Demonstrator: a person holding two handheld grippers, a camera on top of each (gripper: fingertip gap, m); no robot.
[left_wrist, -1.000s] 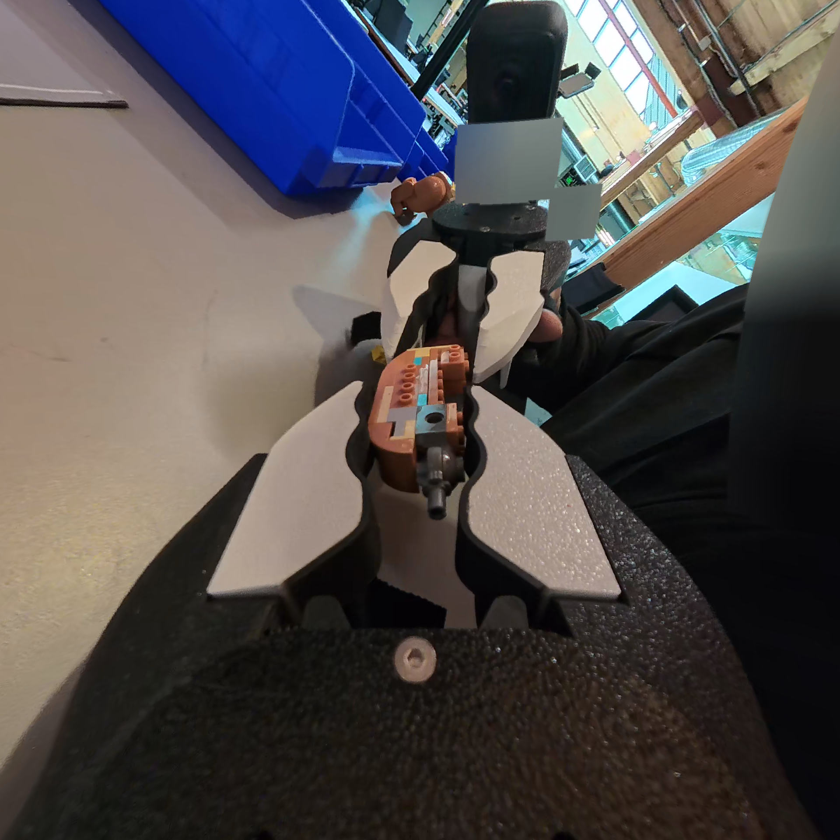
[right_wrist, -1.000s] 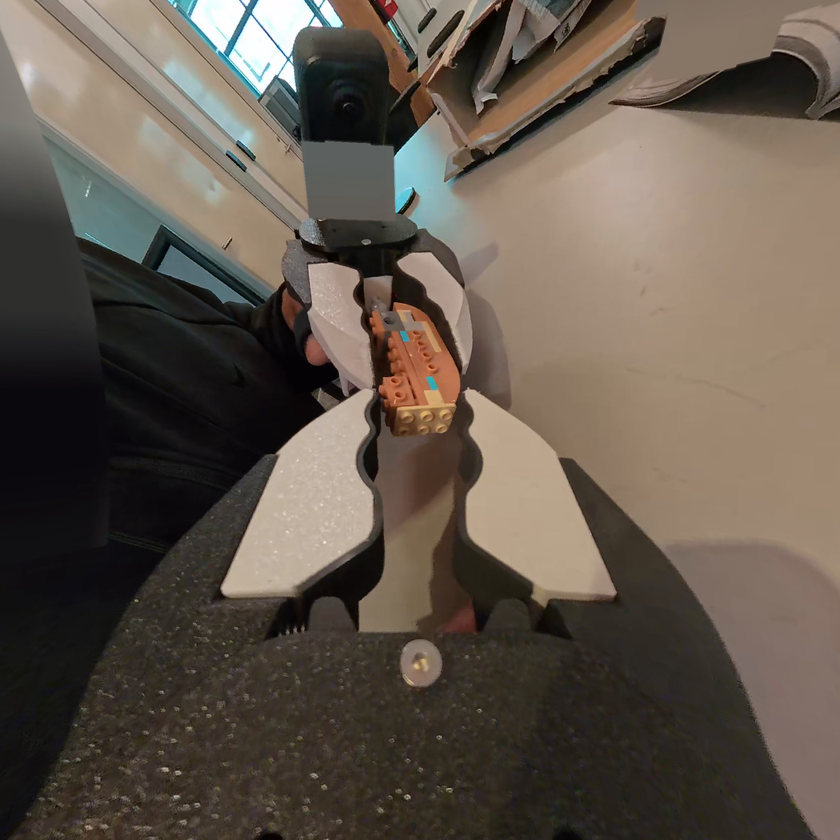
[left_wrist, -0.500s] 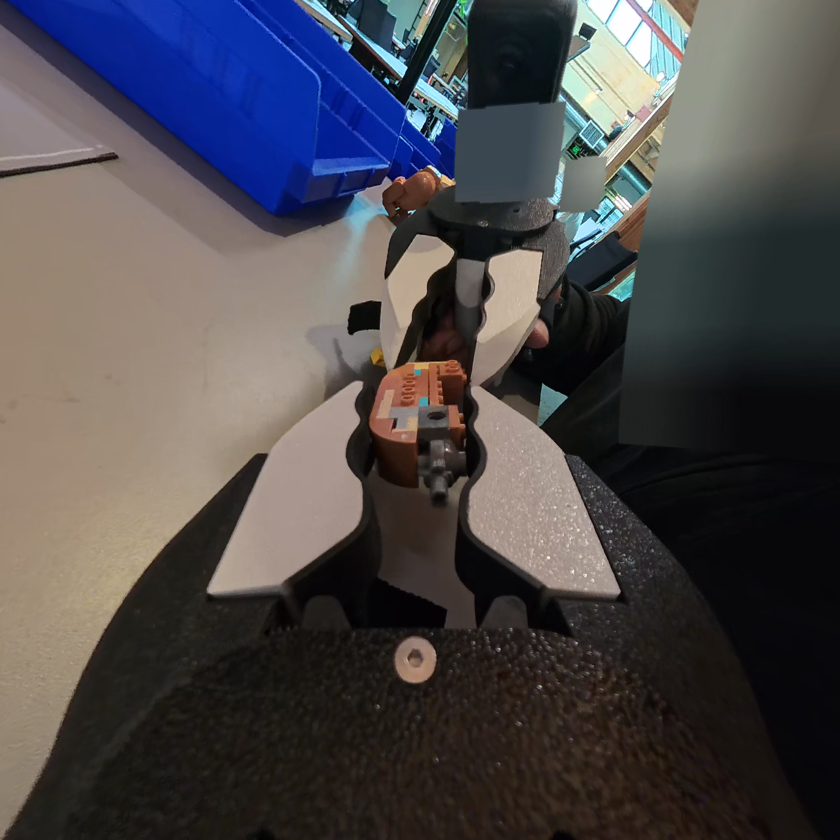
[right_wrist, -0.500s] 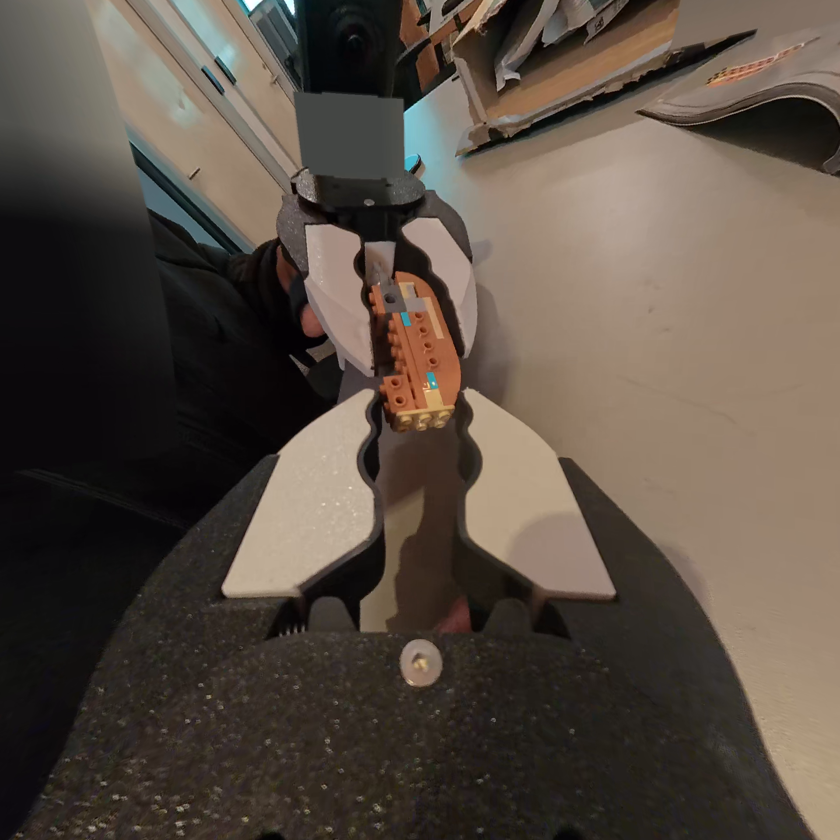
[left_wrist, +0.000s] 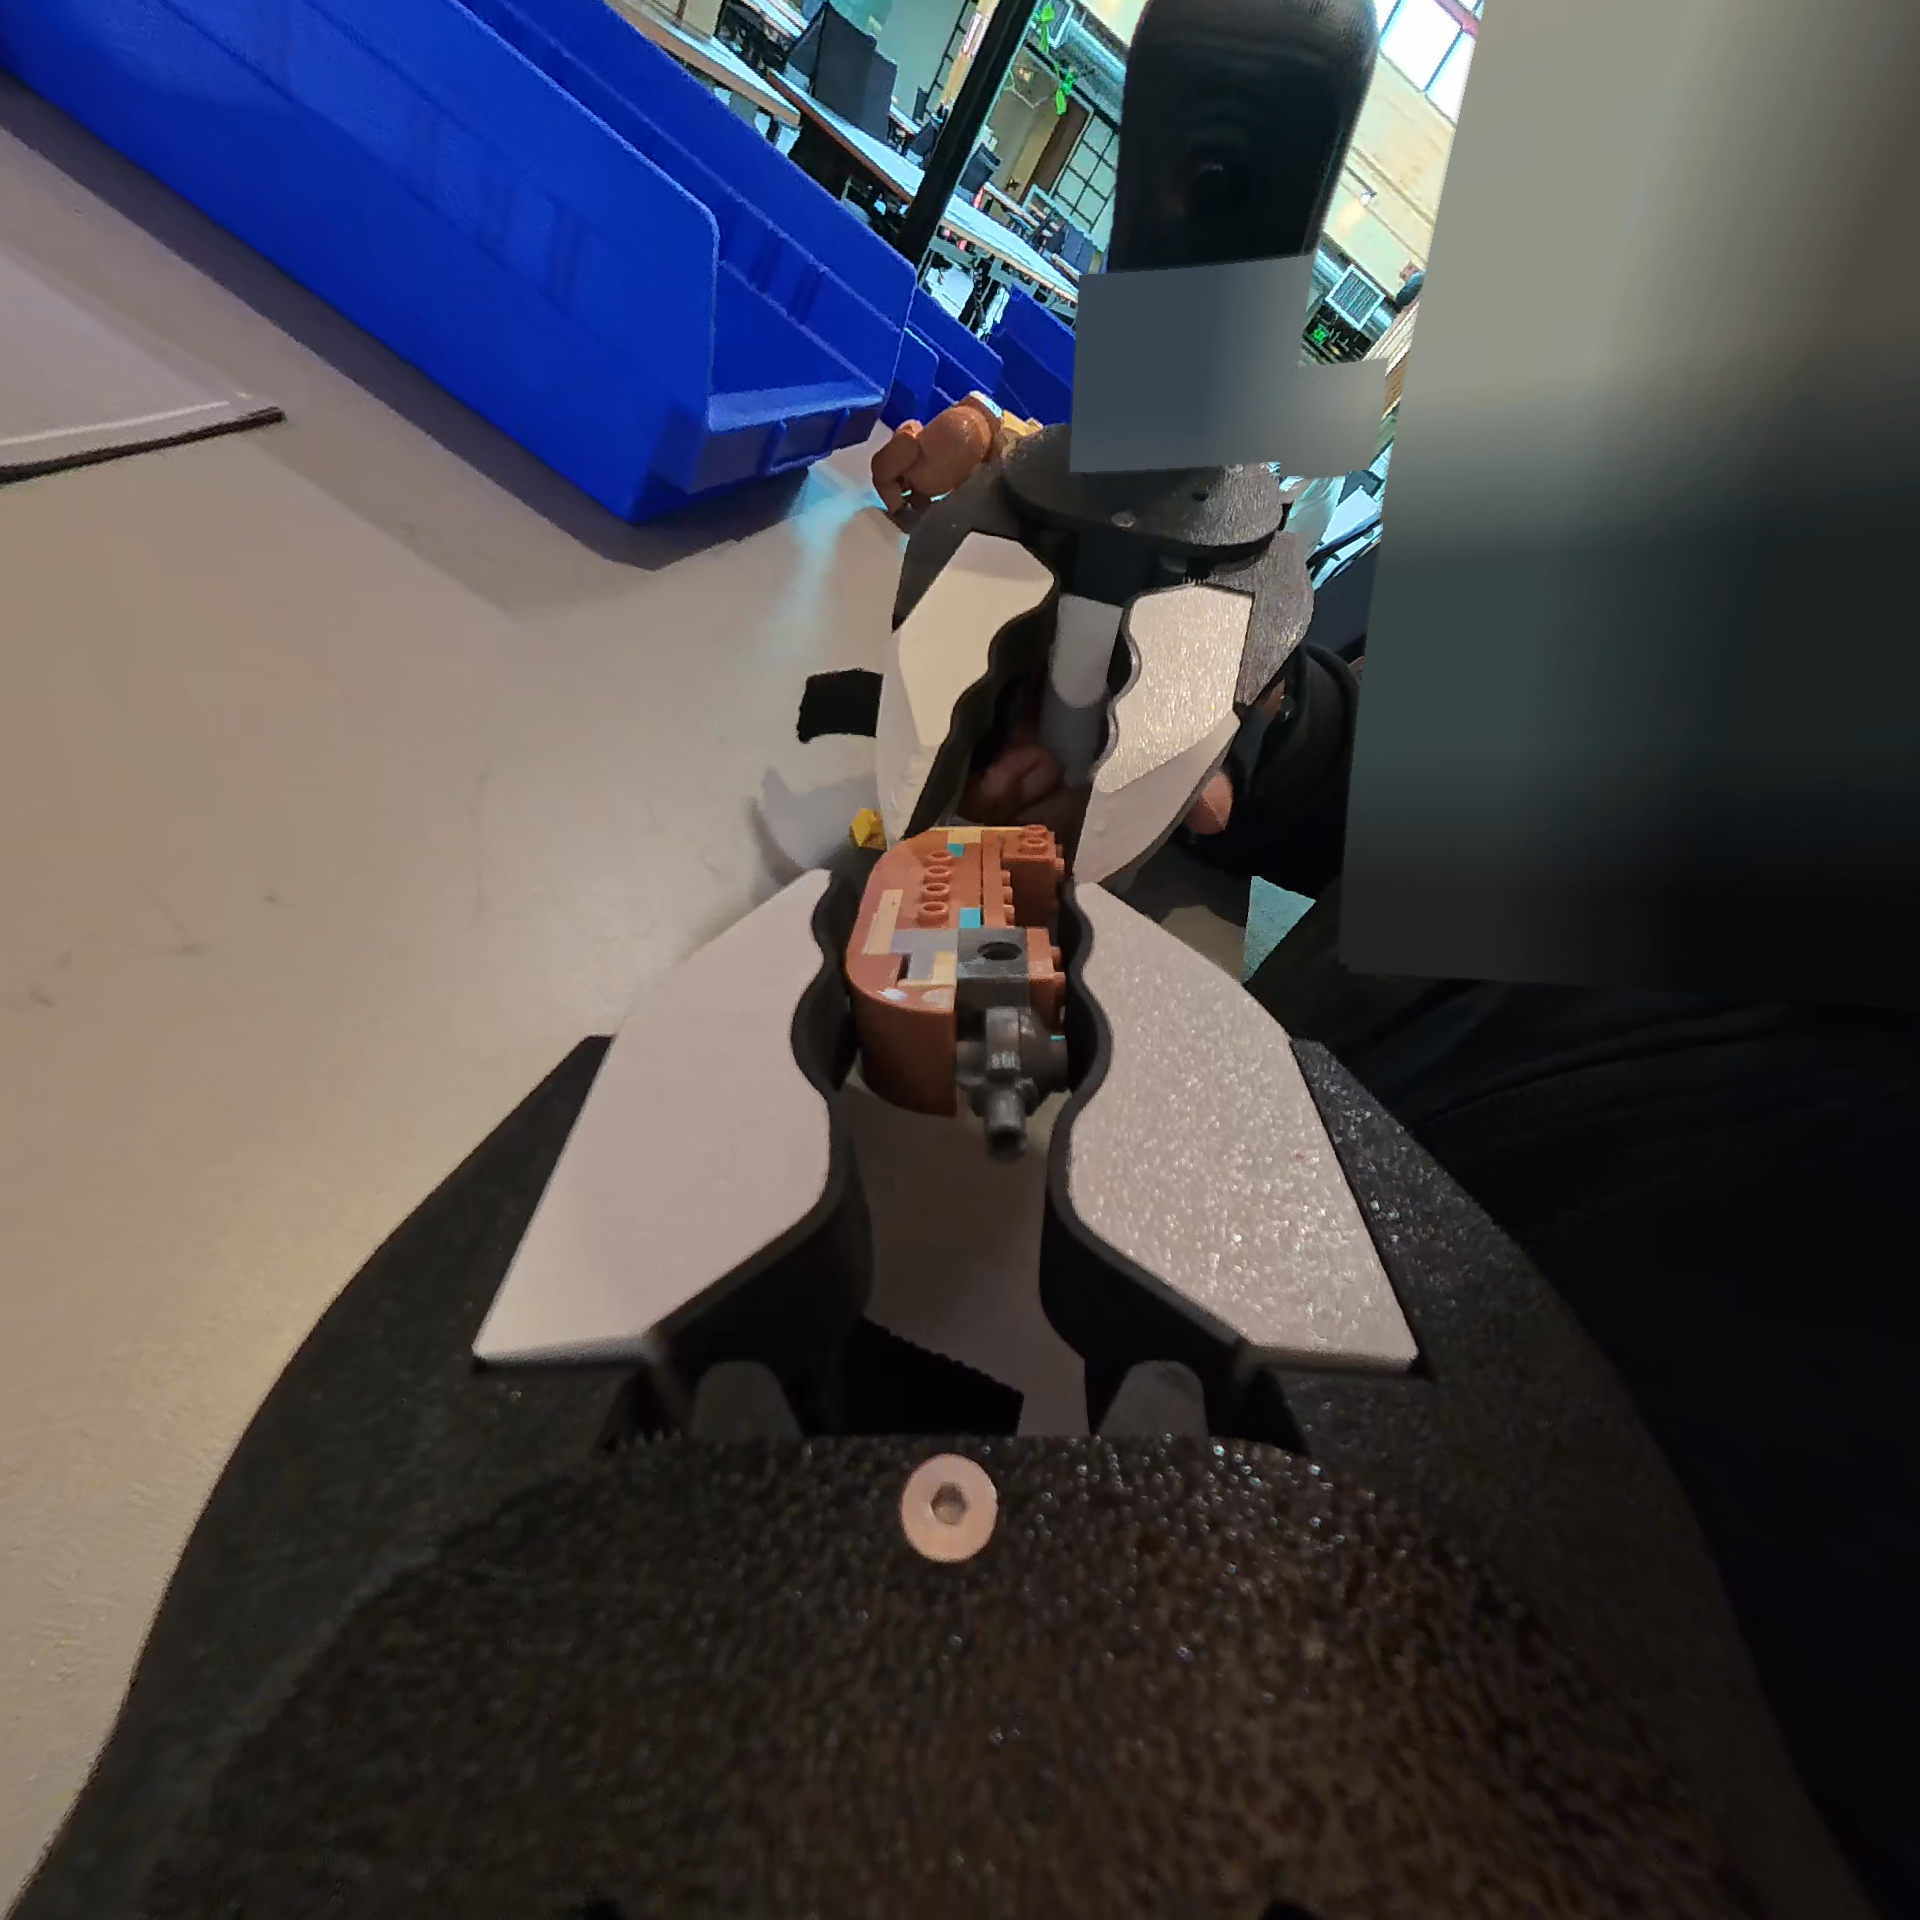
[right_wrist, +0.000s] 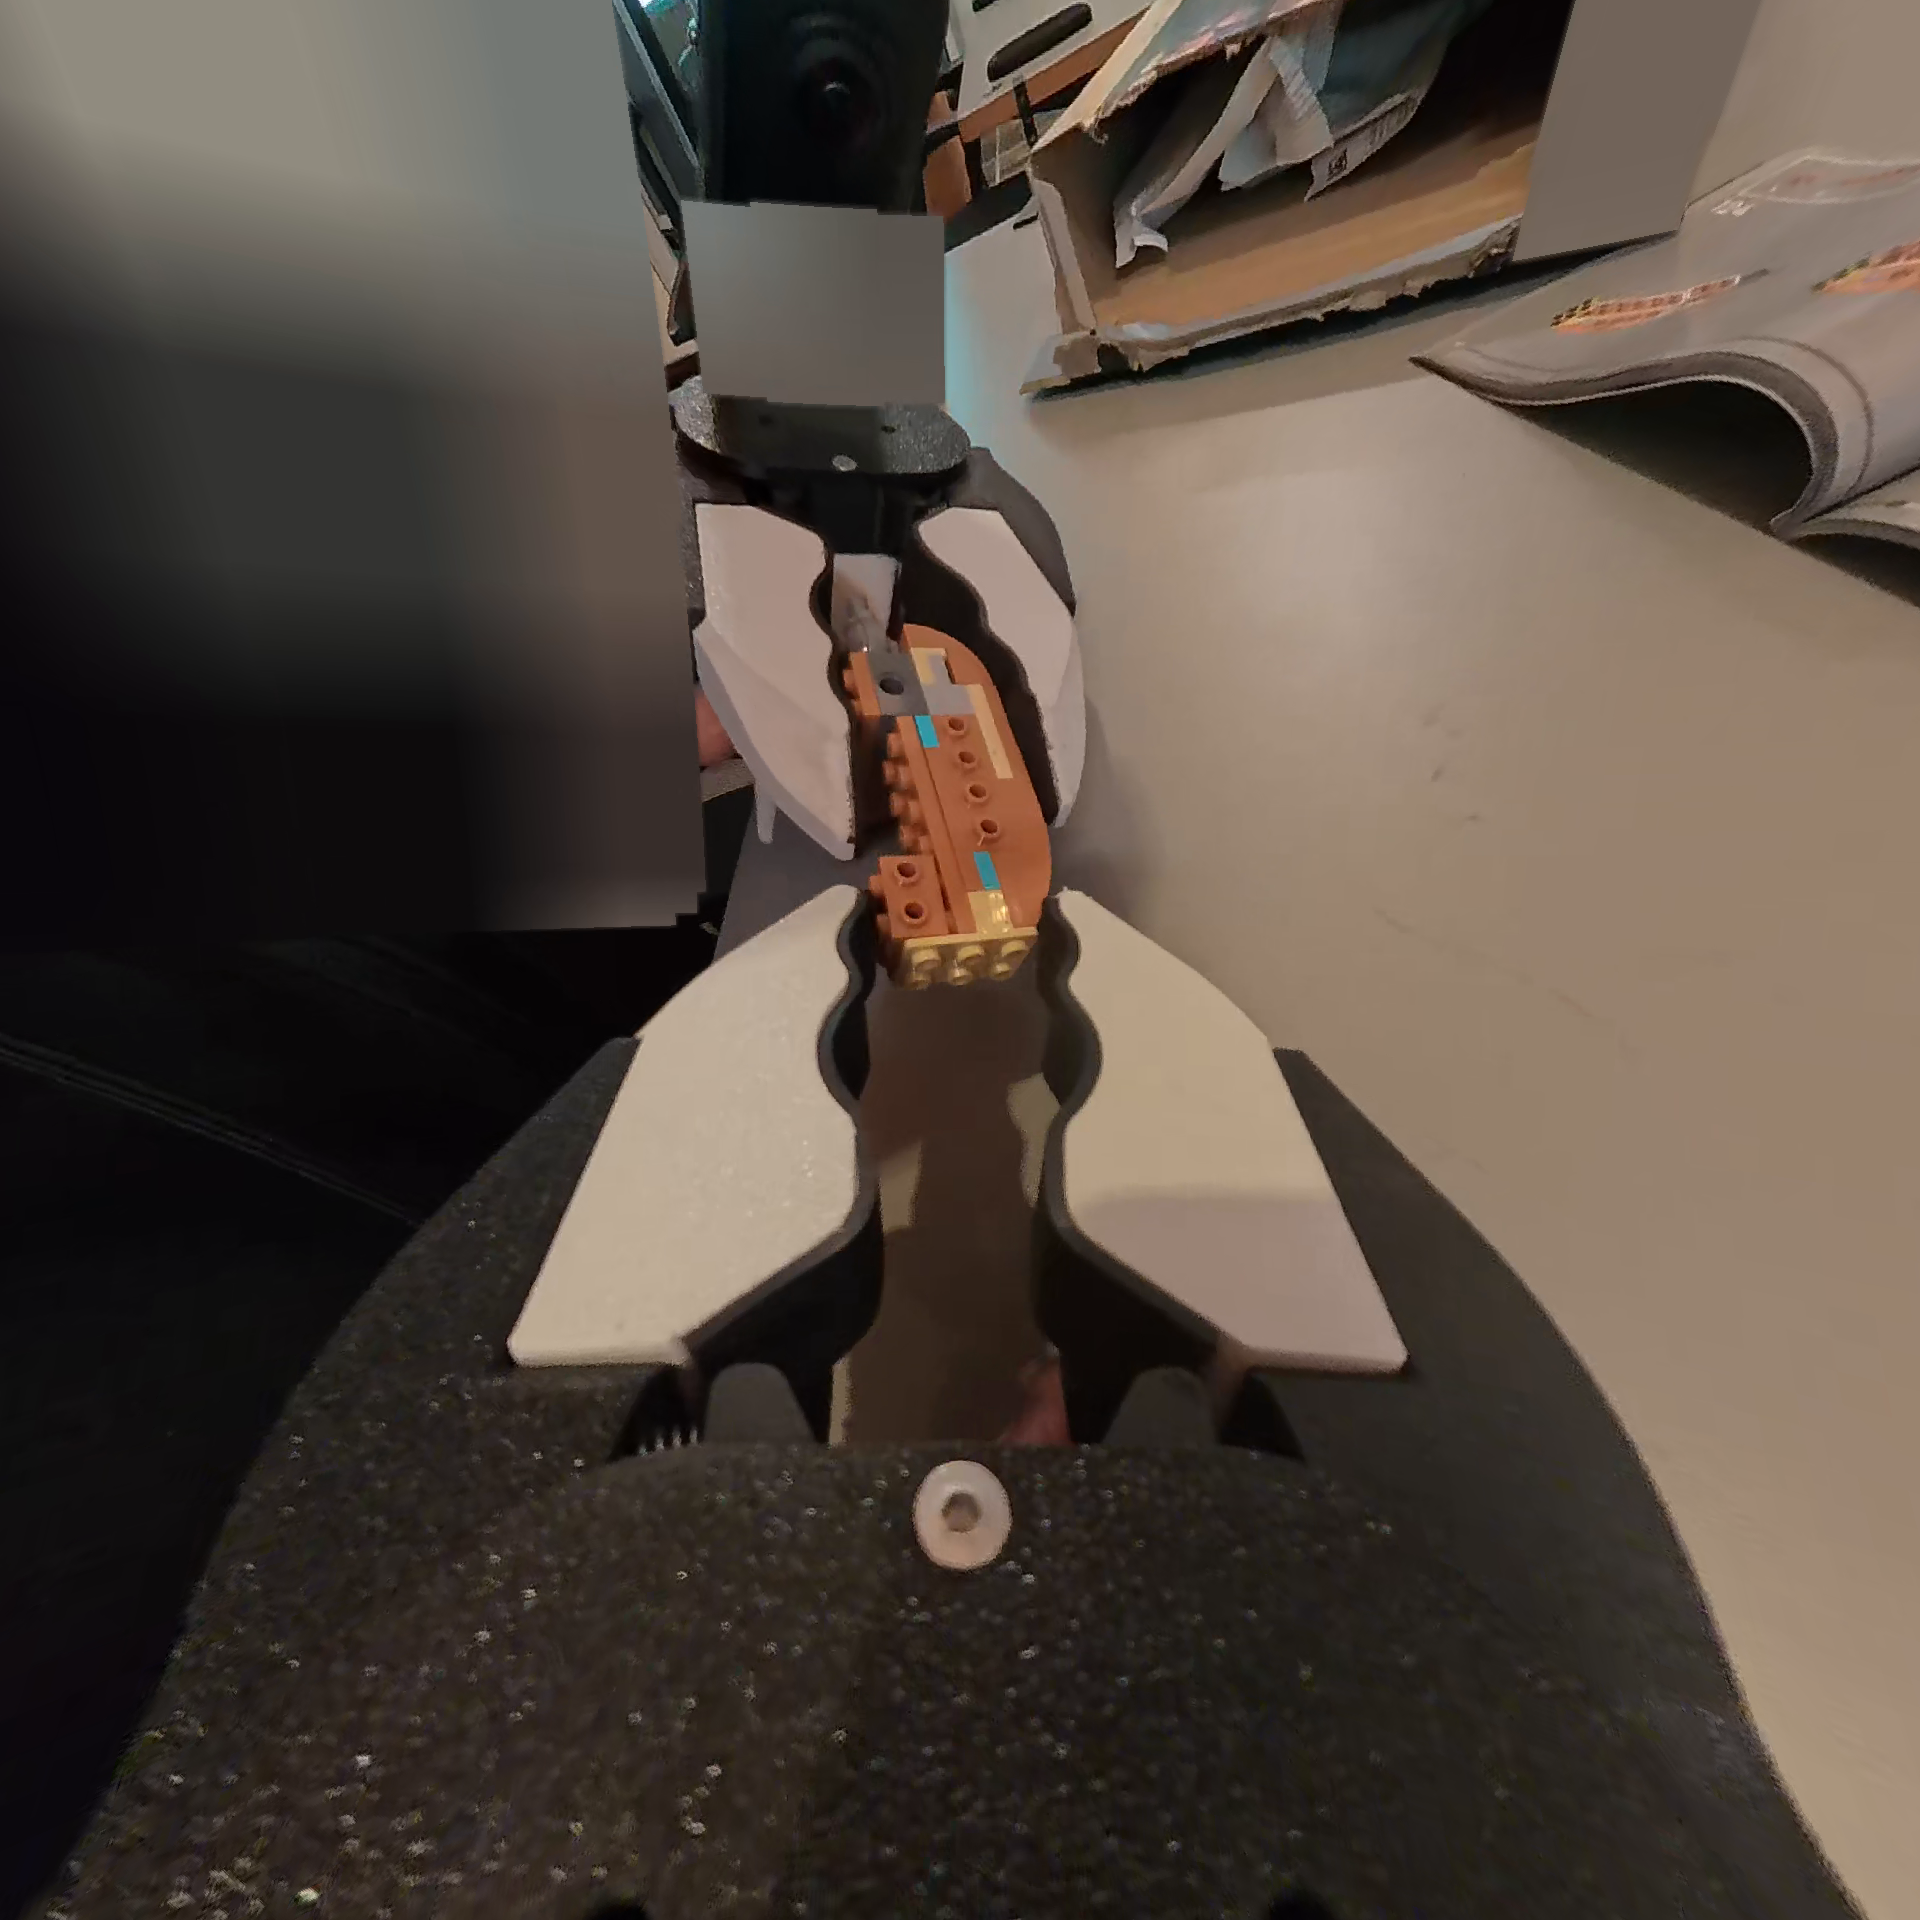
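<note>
Brown brick model (left_wrist: 961, 956), curved along one side, studded on top, flecked with tan, grey and turquoise, held at centre frame in both views, lifted clear of the tabletop (left_wrist: 312, 831). Grey end with a dark pin sticking out pinched between the left gripper's (left_wrist: 954, 997) jaws, pads pressed on both flanks; same grip seen from the far side at upper centre of the right wrist view, left gripper (right_wrist: 883, 727) closed round that end. Opposite end, capped with a tan three-stud brick (right_wrist: 961, 961), clamped in the right gripper's (right_wrist: 956, 935) jaws, tips bearing on each side; right gripper (left_wrist: 1049, 790) seen just past the model in the left wrist view, a hand (left_wrist: 1023, 774) visible behind it. Small yellow piece (left_wrist: 865, 828) on the tabletop just left of the model. Small brown figure (left_wrist: 935, 457) farther back, beside a row of blue bins (left_wrist: 520, 260) across the upper left. In the right wrist view, torn cardboard box (right_wrist: 1247, 208) at upper right, open booklet (right_wrist: 1714, 416) at the right edge, both lying on the tabletop (right_wrist: 1455, 831). Dark sleeve (left_wrist: 1662, 1143) along the right of the left wrist view
</note>
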